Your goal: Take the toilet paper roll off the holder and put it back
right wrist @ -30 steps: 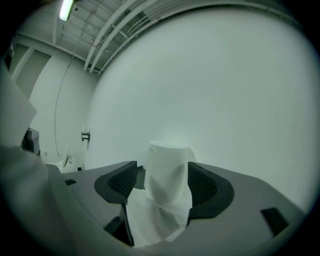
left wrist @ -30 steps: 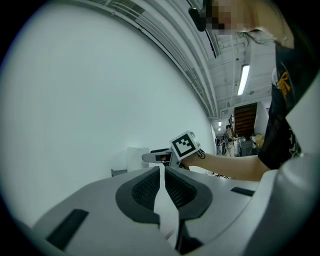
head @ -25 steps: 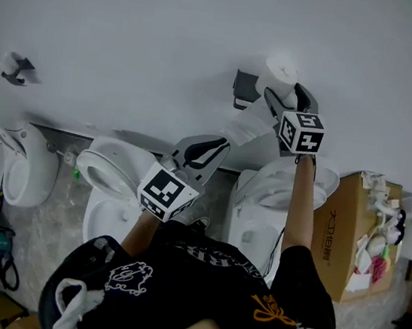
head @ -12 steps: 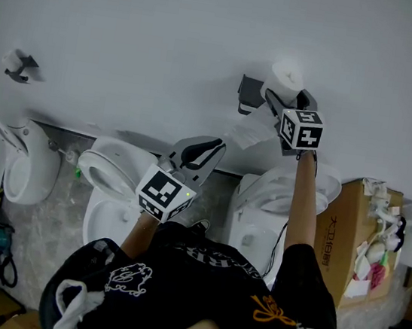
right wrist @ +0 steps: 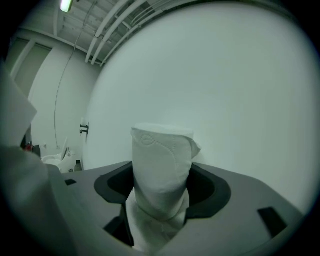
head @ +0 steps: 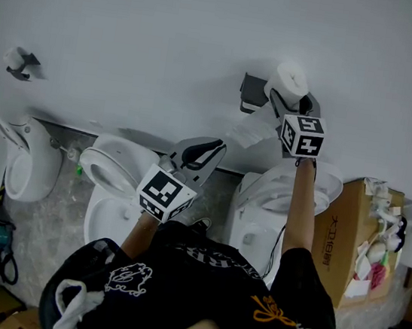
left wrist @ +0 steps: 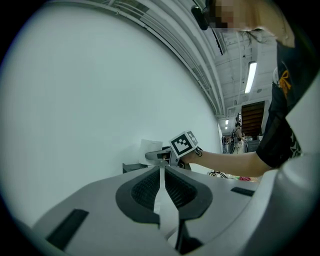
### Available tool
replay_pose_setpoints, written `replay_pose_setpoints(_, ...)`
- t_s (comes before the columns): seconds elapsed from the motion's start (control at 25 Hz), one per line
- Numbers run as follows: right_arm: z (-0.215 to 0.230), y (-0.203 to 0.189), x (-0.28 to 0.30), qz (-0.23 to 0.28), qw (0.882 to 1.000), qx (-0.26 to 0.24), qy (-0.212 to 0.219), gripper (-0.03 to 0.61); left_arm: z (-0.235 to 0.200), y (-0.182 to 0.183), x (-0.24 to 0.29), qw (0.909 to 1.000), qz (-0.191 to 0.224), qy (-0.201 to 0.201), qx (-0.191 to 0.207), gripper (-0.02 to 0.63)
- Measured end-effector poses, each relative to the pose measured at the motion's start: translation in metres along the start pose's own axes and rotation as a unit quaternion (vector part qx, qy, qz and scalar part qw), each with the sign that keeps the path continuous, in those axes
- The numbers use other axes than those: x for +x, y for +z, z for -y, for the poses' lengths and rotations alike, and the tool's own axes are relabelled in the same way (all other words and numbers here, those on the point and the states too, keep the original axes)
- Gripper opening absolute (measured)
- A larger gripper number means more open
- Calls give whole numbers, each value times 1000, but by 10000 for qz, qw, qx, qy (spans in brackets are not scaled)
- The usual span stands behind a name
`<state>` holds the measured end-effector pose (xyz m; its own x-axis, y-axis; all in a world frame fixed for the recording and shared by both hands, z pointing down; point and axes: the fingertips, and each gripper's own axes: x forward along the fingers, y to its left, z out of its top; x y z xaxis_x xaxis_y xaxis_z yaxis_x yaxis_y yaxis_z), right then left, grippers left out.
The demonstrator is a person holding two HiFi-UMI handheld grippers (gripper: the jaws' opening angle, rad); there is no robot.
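Note:
The white toilet paper roll [head: 290,79] is at the wall, just right of the dark holder [head: 251,92]. My right gripper [head: 292,97] is around it. In the right gripper view the roll [right wrist: 161,165] fills the gap and is pinched in where the pads press; these jaws have just been closing on it. A loose tail of paper [head: 247,130] runs down-left from the roll to my left gripper [head: 206,150]. The left gripper view shows a thin white strip [left wrist: 165,210] clamped in my left gripper [left wrist: 162,172], with the roll [left wrist: 150,148] beyond.
Below the wall stand two white toilets [head: 116,178] [head: 278,193] and another white fixture [head: 27,165] at the left. A cardboard box [head: 348,233] with clutter is at the right. A second small holder [head: 18,64] hangs on the wall far left.
The right gripper's jaws have drawn in a little on the roll. Both hands stay about where they were, and the left keeps the paper tail.

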<state>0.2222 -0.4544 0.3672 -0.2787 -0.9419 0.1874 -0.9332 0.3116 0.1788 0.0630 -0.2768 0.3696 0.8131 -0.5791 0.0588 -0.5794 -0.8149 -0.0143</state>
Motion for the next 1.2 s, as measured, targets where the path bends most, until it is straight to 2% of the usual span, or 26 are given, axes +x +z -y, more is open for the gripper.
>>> replay_pose_setpoints(0.44,-21,54,-73,771,9970,-11,60,313,13,-2,-14,10000,-25,9,14,43)
replay_pose_setpoints(0.64,-32,62,-117,967,9953,-49,40,313,22,-1,-16,10000,-35,-38,42,43)
replay_pose_setpoints(0.88,-45,38,-157,829,9965,12,-74,313,30,-2,-11,9999,-56,-94,17,43)
replay_pose_setpoints(1.2,-62,-20,-186,395,9983,392,-194,313,47,-6,-4,9997,-141,-175,35,43)
